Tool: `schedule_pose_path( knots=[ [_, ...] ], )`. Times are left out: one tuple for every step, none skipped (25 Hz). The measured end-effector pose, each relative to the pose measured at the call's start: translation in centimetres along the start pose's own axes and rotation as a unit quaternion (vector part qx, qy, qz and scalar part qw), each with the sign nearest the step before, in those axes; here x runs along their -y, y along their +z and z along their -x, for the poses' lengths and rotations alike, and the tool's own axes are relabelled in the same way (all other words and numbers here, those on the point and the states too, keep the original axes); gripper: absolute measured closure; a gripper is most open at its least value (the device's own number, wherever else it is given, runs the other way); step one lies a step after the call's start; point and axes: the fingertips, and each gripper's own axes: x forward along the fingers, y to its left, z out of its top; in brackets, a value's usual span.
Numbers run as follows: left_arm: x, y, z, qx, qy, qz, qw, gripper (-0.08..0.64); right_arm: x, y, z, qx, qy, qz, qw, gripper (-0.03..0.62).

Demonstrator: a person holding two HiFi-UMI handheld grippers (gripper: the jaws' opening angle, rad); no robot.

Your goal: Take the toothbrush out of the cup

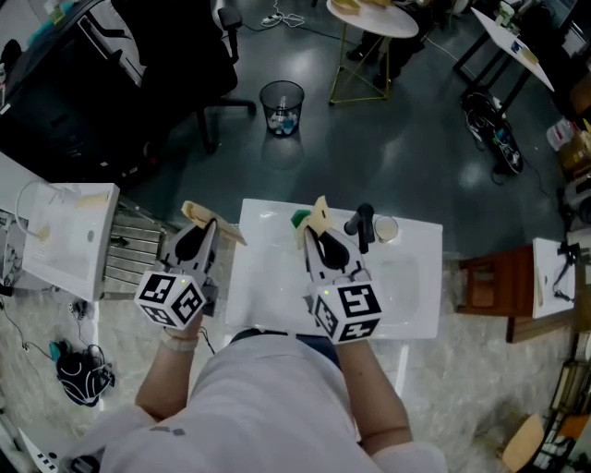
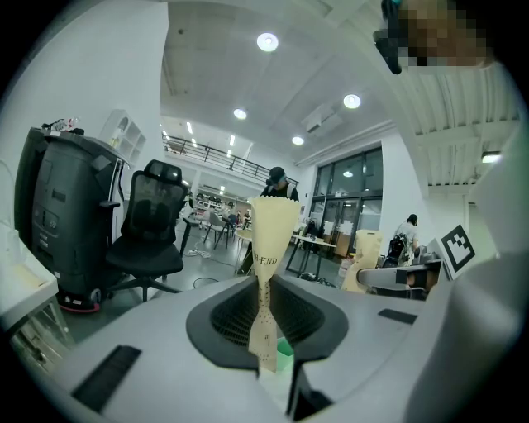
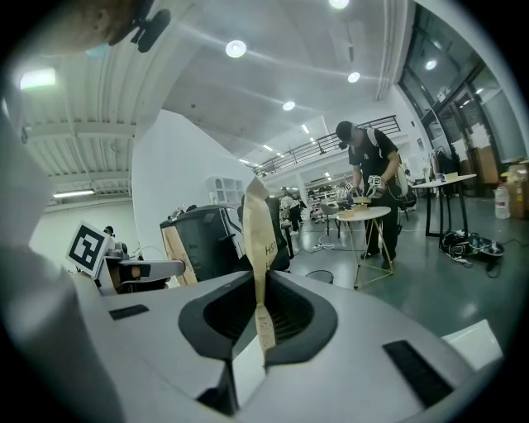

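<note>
A pale round cup (image 1: pixel 385 228) stands at the far edge of the white tabletop (image 1: pixel 411 296). Right beside it is a dark upright thing (image 1: pixel 364 224), too small to tell whether it is the toothbrush. A green item (image 1: pixel 299 219) lies to its left, half hidden by my right gripper (image 1: pixel 319 214). That gripper hovers over the table's far middle with its tan jaws pressed together and nothing between them (image 3: pixel 258 223). My left gripper (image 1: pixel 205 220) hangs off the table's left edge, also shut and holding nothing (image 2: pixel 274 227). Neither gripper view shows the cup.
Beyond the table stand a mesh waste bin (image 1: pixel 282 106), a black office chair (image 1: pixel 185 55) and a round table (image 1: pixel 374 18) where a person (image 3: pixel 372 182) leans. A white unit (image 1: pixel 69 236) sits at left and a wooden stool (image 1: pixel 485 282) at right.
</note>
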Motion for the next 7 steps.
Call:
schedule_pose_path(
  knots=[
    [-0.01, 0.07, 0.03, 0.0, 0.0, 0.001, 1.0, 0.506, -0.03, 0.06, 0.02, 0.0, -0.001, 0.0, 1.0, 0.549],
    [-0.02, 0.14, 0.07, 0.001, -0.001, 0.001, 1.0, 0.506, -0.06, 0.11, 0.05, 0.0, -0.001, 0.0, 1.0, 0.549],
    [-0.03, 0.17, 0.13, 0.001, -0.001, 0.001, 1.0, 0.506, -0.1, 0.12, 0.09, 0.0, -0.002, 0.0, 1.0, 0.549],
    [-0.03, 0.16, 0.21, 0.001, -0.002, 0.001, 1.0, 0.506, -0.17, 0.08, 0.16, -0.001, -0.002, 0.001, 1.0, 0.549],
    [-0.04, 0.11, 0.31, 0.001, -0.002, 0.001, 1.0, 0.506, -0.24, 0.0, 0.23, -0.001, -0.003, 0.001, 1.0, 0.549],
    [-0.06, 0.04, 0.41, 0.001, -0.003, 0.001, 1.0, 0.506, -0.32, -0.09, 0.3, -0.001, -0.003, 0.001, 1.0, 0.549],
    [-0.07, -0.03, 0.52, 0.001, -0.003, 0.001, 1.0, 0.506, -0.4, -0.2, 0.37, -0.001, -0.004, 0.002, 1.0, 0.549]
  ],
)
